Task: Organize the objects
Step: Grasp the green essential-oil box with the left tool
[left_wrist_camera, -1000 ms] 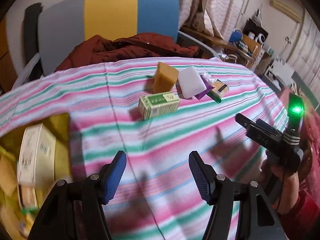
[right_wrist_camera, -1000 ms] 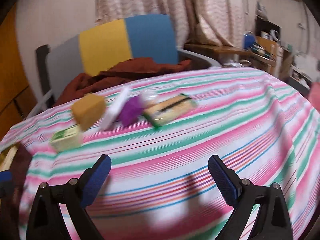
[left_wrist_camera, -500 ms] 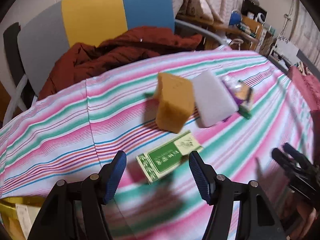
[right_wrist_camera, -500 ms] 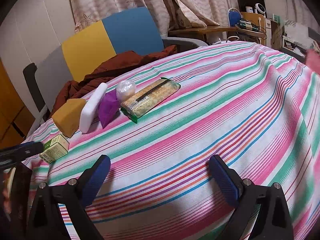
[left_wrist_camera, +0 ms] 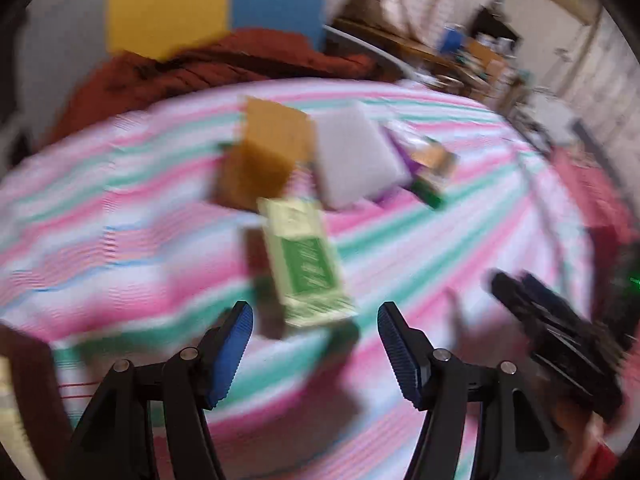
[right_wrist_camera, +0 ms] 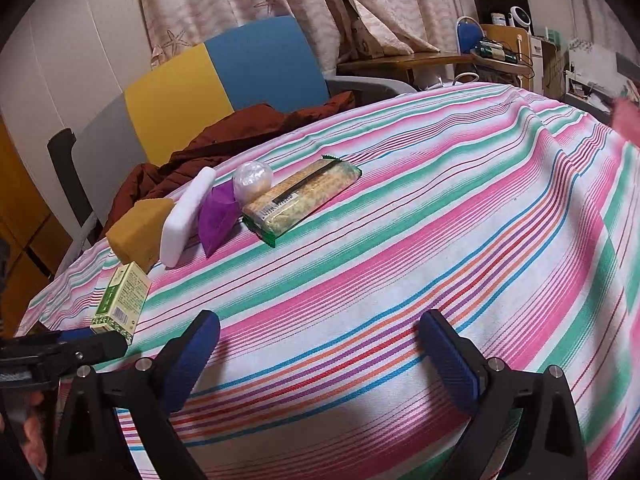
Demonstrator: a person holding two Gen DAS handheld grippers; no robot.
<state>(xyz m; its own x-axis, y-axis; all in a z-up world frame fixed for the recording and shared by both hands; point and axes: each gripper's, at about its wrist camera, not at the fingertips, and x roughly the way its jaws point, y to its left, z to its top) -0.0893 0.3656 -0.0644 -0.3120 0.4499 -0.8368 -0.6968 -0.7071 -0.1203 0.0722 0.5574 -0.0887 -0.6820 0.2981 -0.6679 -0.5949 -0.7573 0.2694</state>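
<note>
A green and cream box (left_wrist_camera: 306, 266) lies on the striped tablecloth (left_wrist_camera: 120, 208), just ahead of my open left gripper (left_wrist_camera: 314, 322); the view is blurred. Behind it stand a brown sponge (left_wrist_camera: 266, 160), a white sponge (left_wrist_camera: 354, 156), a purple packet (left_wrist_camera: 400, 160) and a snack pack (left_wrist_camera: 434, 172). The right wrist view shows the same box (right_wrist_camera: 122, 300), brown sponge (right_wrist_camera: 140, 232), white sponge (right_wrist_camera: 186, 216), purple packet (right_wrist_camera: 218, 216), a round clear item (right_wrist_camera: 252, 176) and the snack pack (right_wrist_camera: 302, 200). My right gripper (right_wrist_camera: 318, 344) is open and empty over the cloth (right_wrist_camera: 440, 220). The left gripper's fingers (right_wrist_camera: 64, 346) reach the box.
A chair with grey, yellow and blue back (right_wrist_camera: 224, 76) holds a red-brown jacket (right_wrist_camera: 248, 124) behind the table. A cluttered wooden desk (right_wrist_camera: 440, 60) stands at the back right. The right gripper (left_wrist_camera: 556, 328) shows at the right of the left wrist view.
My left gripper has moved up to the green box, which now lies lengthwise between the fingertips. The right gripper has shifted slightly; the objects appear nearer.
</note>
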